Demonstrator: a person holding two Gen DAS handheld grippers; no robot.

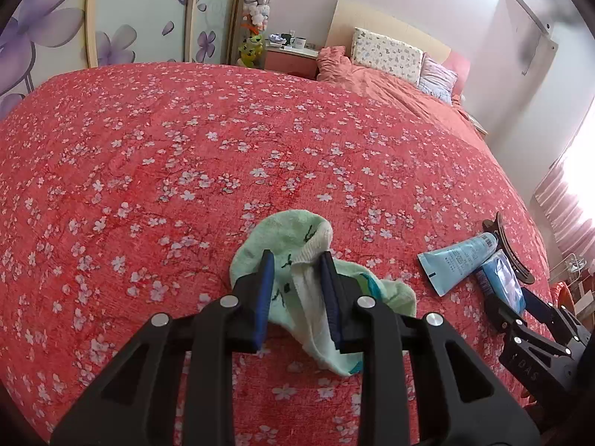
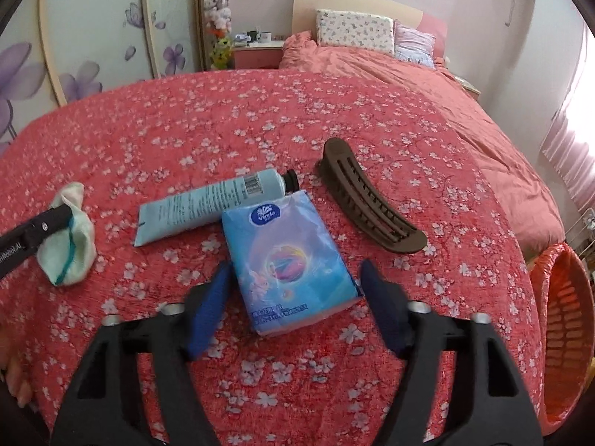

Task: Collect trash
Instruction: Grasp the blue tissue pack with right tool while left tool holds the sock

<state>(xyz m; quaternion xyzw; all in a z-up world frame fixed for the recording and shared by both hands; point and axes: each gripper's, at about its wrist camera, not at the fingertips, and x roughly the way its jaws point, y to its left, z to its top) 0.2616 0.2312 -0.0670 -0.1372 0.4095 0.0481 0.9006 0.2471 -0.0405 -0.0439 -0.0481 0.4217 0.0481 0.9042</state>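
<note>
Fingers of the left gripper [image 1: 295, 273] clench a green sock [image 1: 297, 238] (right gripper [image 2: 293, 282] released, straddling a tissue pack [image 2: 286, 260]).

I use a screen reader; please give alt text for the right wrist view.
The open right gripper straddles a blue tissue pack on a red floral bedspread. Beside it lie a blue tube and brown hair clip; the left gripper pinches a green sock.

Left tool [image 1: 295, 260] clamped, seemingly tight; right tool [image 2: 295, 271] spread, angled down.
</note>
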